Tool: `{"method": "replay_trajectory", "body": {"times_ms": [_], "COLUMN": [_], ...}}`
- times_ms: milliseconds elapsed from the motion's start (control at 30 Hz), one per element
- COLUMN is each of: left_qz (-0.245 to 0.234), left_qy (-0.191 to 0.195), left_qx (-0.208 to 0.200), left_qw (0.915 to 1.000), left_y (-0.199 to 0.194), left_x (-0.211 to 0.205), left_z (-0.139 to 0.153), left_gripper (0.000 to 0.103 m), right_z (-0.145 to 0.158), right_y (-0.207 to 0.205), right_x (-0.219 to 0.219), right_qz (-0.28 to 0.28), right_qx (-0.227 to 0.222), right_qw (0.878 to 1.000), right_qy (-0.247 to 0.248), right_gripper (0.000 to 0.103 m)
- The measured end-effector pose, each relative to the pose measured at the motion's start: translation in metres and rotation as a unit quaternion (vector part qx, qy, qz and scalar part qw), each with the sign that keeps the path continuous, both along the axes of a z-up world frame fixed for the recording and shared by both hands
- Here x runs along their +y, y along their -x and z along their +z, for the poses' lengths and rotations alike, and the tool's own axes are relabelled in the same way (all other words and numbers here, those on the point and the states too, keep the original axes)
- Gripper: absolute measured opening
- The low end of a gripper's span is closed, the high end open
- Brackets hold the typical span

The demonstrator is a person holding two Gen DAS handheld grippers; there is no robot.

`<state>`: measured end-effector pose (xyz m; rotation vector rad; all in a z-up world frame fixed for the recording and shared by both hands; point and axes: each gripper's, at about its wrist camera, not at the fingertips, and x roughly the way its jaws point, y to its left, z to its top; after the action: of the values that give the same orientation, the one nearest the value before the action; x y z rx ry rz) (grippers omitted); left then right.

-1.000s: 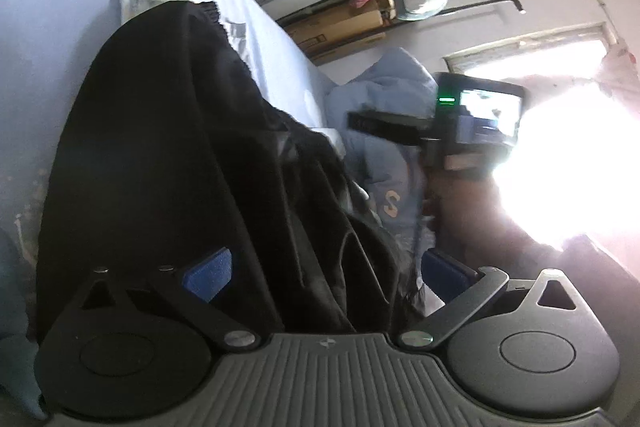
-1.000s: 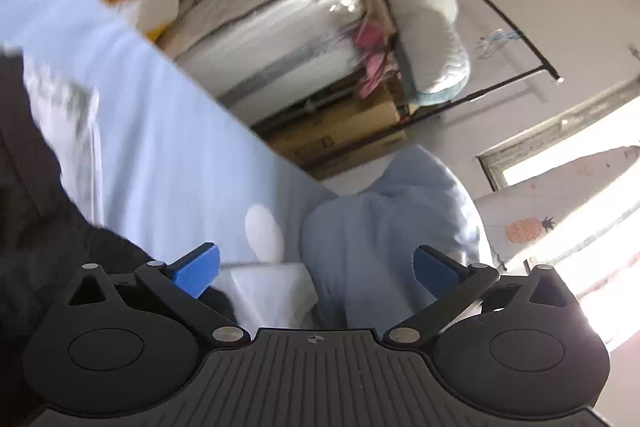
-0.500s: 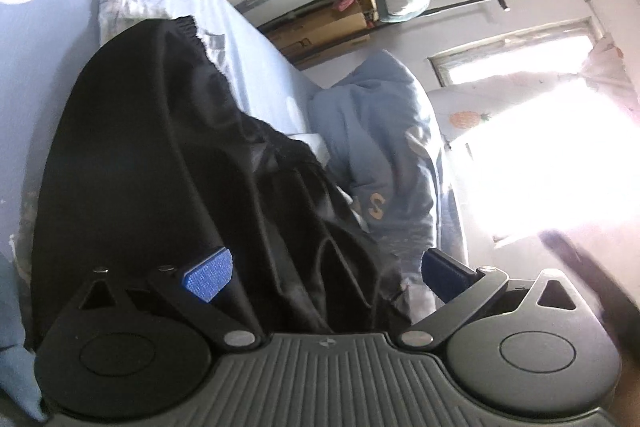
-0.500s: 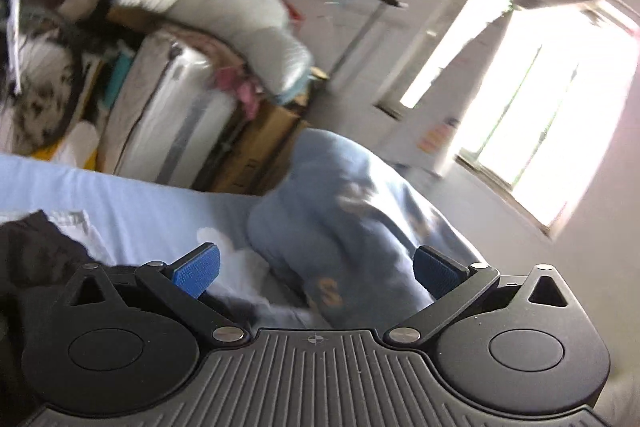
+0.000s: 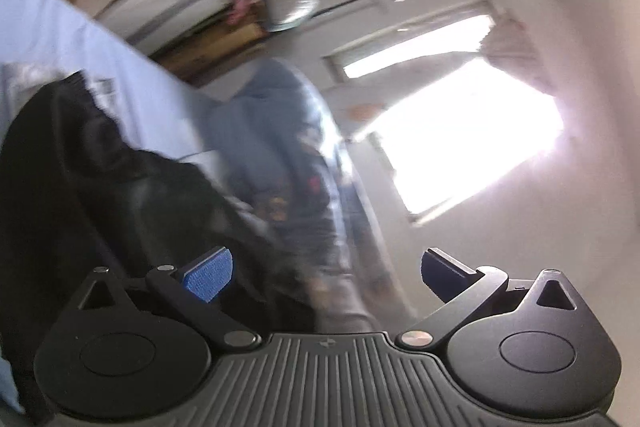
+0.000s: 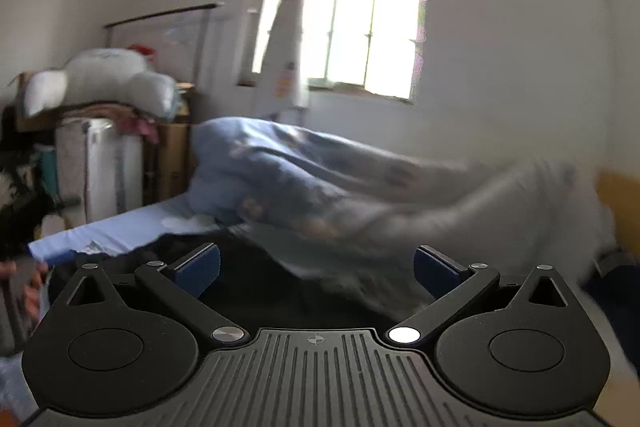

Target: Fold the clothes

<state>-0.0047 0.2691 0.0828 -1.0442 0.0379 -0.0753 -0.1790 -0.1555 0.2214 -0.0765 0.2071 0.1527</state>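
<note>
A black garment (image 5: 100, 179) lies heaped on the light blue bed sheet (image 5: 52, 39), filling the left of the left wrist view. My left gripper (image 5: 322, 269) hangs open above its right edge, with nothing between the blue pads. In the right wrist view the same black garment (image 6: 256, 279) shows dark and low, just beyond my right gripper (image 6: 316, 267), which is also open and holds nothing. A blue patterned quilt (image 6: 288, 183) is bunched up behind the black garment, blurred in both views.
White padded bundles (image 6: 100, 75) and a white appliance (image 6: 100, 167) stand stacked beyond the bed's far end. A bright window (image 6: 360, 27) with a curtain fills the back wall. A person's hand (image 6: 24, 287) shows at the far left edge of the right wrist view.
Both grippers have swung up and to the right, away from the bed surface. The right view now faces the window and the quilt. Both stay open.
</note>
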Motion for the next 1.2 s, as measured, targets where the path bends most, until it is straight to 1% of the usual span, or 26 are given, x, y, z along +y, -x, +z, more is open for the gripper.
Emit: {"method": "replay_trajectory", "body": {"times_ms": [33, 100, 167, 200, 300, 367, 400, 467, 500, 533, 600, 633, 667, 700, 733, 833, 867, 900, 967, 1000, 1033, 1067, 1133, 1200], "left_qz": [-0.006, -0.007, -0.003, -0.014, -0.06, -0.103, -0.129, -0.187, -0.213, -0.242, -0.29, -0.308, -0.323, -0.334, -0.341, -0.326, -0.312, -0.298, -0.262, -0.245, -0.236, -0.234, -0.228, -0.231], "left_qy": [-0.005, -0.033, -0.062, -0.076, -0.122, -0.147, -0.153, -0.172, -0.184, -0.199, -0.224, -0.23, -0.227, -0.223, -0.222, -0.245, -0.246, -0.24, -0.234, -0.231, -0.233, -0.233, -0.234, -0.216], "left_qx": [-0.011, -0.02, -0.017, -0.013, -0.005, 0.002, 0.006, 0.021, 0.027, 0.033, 0.051, 0.069, 0.087, 0.108, 0.137, 0.209, 0.243, 0.264, 0.289, 0.3, 0.302, 0.301, 0.306, 0.31], "left_qw": [0.9999, 0.9993, 0.9979, 0.9969, 0.9907, 0.9837, 0.9798, 0.967, 0.9591, 0.9492, 0.929, 0.9204, 0.9147, 0.9096, 0.9032, 0.889, 0.885, 0.8854, 0.8906, 0.8925, 0.8937, 0.8948, 0.8941, 0.8966], "left_y": [0.005, 0.017, 0.029, 0.033, 0.04, 0.042, 0.042, 0.045, 0.048, 0.054, 0.065, 0.072, 0.077, 0.08, 0.083, 0.084, 0.08, 0.076, 0.075, 0.075, 0.074, 0.071, 0.066, 0.057], "left_x": [-0.003, -0.011, -0.023, -0.032, -0.068, -0.105, -0.123, -0.168, -0.192, -0.217, -0.261, -0.28, -0.293, -0.302, -0.311, -0.321, -0.319, -0.315, -0.309, -0.307, -0.305, -0.304, -0.307, -0.306], "left_z": [0.006, 0.021, 0.035, 0.04, 0.049, 0.044, 0.04, 0.029, 0.023, 0.013, -0.007, -0.02, -0.035, -0.047, -0.064, -0.101, -0.111, -0.117, -0.12, -0.122, -0.124, -0.127, -0.133, -0.143], "left_gripper": [0.103, 0.103, 0.103, 0.103, 0.103, 0.103, 0.103, 0.103, 0.103, 0.103, 0.103, 0.103, 0.103, 0.103, 0.103, 0.103, 0.103, 0.103, 0.103, 0.103, 0.103, 0.103, 0.103, 0.103], "right_z": [-0.007, -0.021, -0.038, -0.05, -0.092, -0.123, -0.137, -0.165, -0.178, -0.19, -0.205, -0.21, -0.213, -0.216, -0.217, -0.218, -0.22, -0.22, -0.219, -0.217, -0.215, -0.215, -0.215, -0.213], "right_y": [0.016, 0.041, 0.066, 0.078, 0.1, 0.109, 0.111, 0.115, 0.119, 0.124, 0.137, 0.145, 0.152, 0.158, 0.161, 0.166, 0.167, 0.166, 0.166, 0.17, 0.176, 0.178, 0.178, 0.18], "right_x": [-0.012, -0.036, -0.059, -0.071, -0.094, -0.106, -0.11, -0.12, -0.126, -0.132, -0.144, -0.149, -0.154, -0.159, -0.163, -0.174, -0.177, -0.178, -0.18, -0.18, -0.181, -0.18, -0.18, -0.178], "right_qz": [-0.014, -0.044, -0.08, -0.099, -0.144, -0.161, -0.169, -0.185, -0.193, -0.202, -0.214, -0.218, -0.22, -0.222, -0.223, -0.22, -0.219, -0.216, -0.21, -0.205, -0.199, -0.194, -0.183, -0.176], "right_qx": [0.006, 0.024, 0.037, 0.05, 0.087, 0.114, 0.126, 0.154, 0.163, 0.171, 0.175, 0.172, 0.167, 0.164, 0.16, 0.146, 0.144, 0.143, 0.144, 0.143, 0.141, 0.14, 0.14, 0.136], "right_qw": [1.0, 0.997, 0.991, 0.988, 0.979, 0.975, 0.972, 0.966, 0.963, 0.96, 0.956, 0.955, 0.956, 0.955, 0.955, 0.954, 0.954, 0.954, 0.955, 0.956, 0.957, 0.958, 0.959, 0.961], "right_qy": [-0.018, -0.062, -0.098, -0.111, -0.112, -0.107, -0.102, -0.093, -0.091, -0.09, -0.097, -0.1, -0.102, -0.106, -0.114, -0.141, -0.146, -0.149, -0.153, -0.155, -0.158, -0.16, -0.163, -0.164], "right_gripper": [0.103, 0.103, 0.103, 0.103, 0.103, 0.103, 0.103, 0.103, 0.103, 0.103, 0.103, 0.103, 0.103, 0.103, 0.103, 0.103, 0.103, 0.103, 0.103, 0.103, 0.103, 0.103, 0.103, 0.103]}}
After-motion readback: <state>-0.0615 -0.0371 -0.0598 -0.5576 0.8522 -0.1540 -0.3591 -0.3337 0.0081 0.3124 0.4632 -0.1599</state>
